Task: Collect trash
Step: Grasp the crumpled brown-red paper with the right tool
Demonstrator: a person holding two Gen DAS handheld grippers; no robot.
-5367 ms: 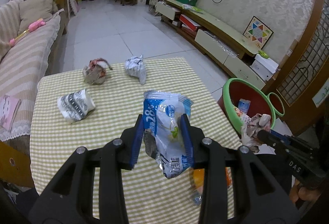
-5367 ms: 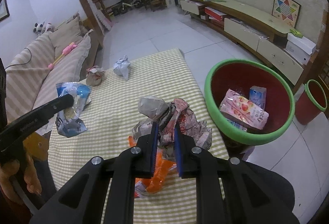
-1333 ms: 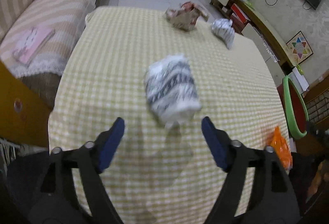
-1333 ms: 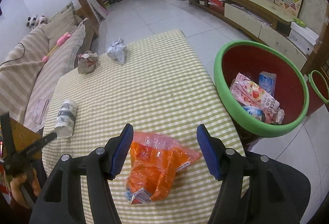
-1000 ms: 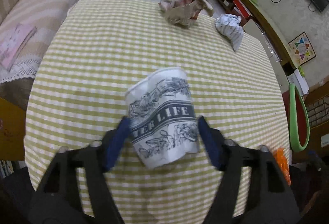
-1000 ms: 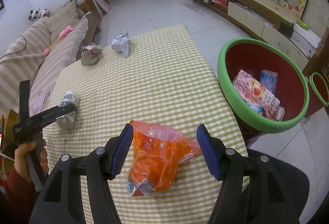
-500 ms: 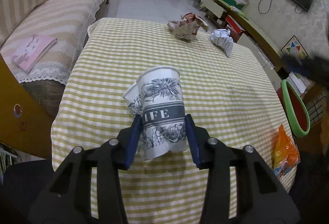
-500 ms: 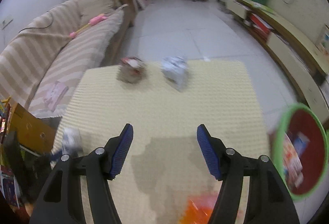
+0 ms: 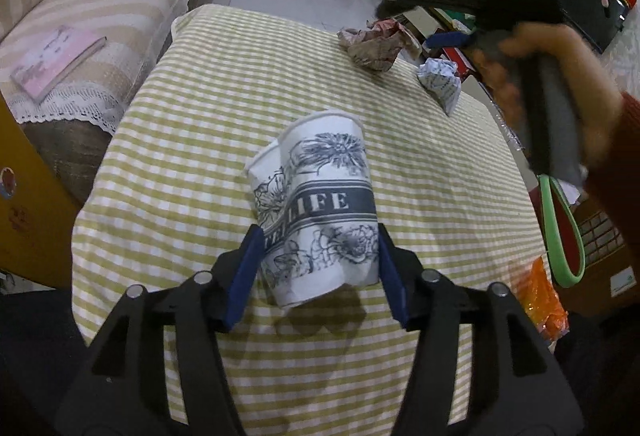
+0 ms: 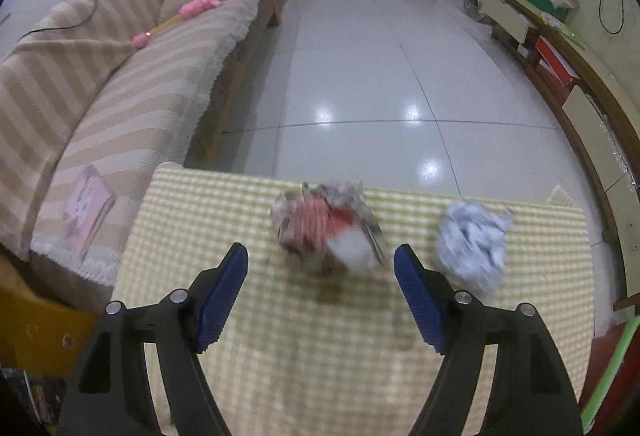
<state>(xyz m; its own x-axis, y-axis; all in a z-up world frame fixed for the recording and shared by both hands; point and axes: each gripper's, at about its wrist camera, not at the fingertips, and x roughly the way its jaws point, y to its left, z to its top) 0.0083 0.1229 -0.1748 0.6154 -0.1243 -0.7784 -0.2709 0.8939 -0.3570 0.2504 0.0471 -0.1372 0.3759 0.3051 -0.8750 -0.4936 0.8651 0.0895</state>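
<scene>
The left claw (image 9: pixel 316 272), which a second ago was spread wide around a paper cup lying on its side, has now pinched in on the paper cups (image 9: pixel 320 208), two nested together, and holds them raised off the checked tabletop (image 9: pixel 208 108), their shadow falling on the cloth beneath. The right claw (image 10: pixel 320 276) has left the orange wrapper (image 9: pixel 540 300) it was hovering over; that wrapper lies near the tabletop's edge by the green-rimmed bin (image 9: pixel 560 228). The right claw now hangs wide open and holding nothing, with the crumpled red-and-brown paper wad (image 10: pixel 324 228) between its fingers and just ahead of them, and a crumpled white paper ball (image 10: pixel 472 240) just beside its right finger. By my reading, the cups are ready to carry to the bin, while the wad is next to be grasped. On the outer cup a dark band reads "LIFE" among drawn flowers; nothing on the wad or the ball is legible, as that view is blurred.
</scene>
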